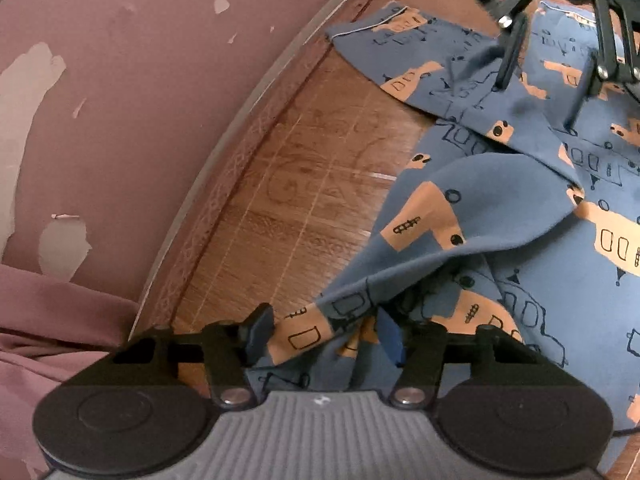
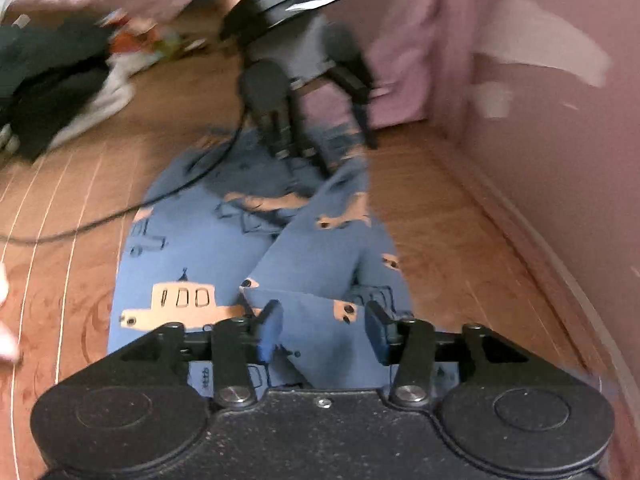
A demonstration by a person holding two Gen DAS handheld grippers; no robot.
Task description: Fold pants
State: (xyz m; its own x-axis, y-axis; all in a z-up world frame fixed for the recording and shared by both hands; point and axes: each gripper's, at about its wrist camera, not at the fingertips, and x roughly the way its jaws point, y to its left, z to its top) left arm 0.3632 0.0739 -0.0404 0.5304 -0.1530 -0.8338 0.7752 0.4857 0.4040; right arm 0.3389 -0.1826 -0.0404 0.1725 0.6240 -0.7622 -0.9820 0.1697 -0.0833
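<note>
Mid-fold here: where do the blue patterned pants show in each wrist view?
Left wrist: blue cotton pants with orange vehicle prints fill the right half, bunched between the left gripper fingers.
Right wrist: pants lie centre, lengthwise.
Shared landmark: pink peeling wall.

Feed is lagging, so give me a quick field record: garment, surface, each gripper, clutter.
garment: blue printed pants, partly folded, lying on the floor
surface: wooden floor beside pink wall
left gripper: jaws apart with pants fabric bunched between them
right gripper: open, over the pants
clutter: dark clothes pile; black cable across the floor
</note>
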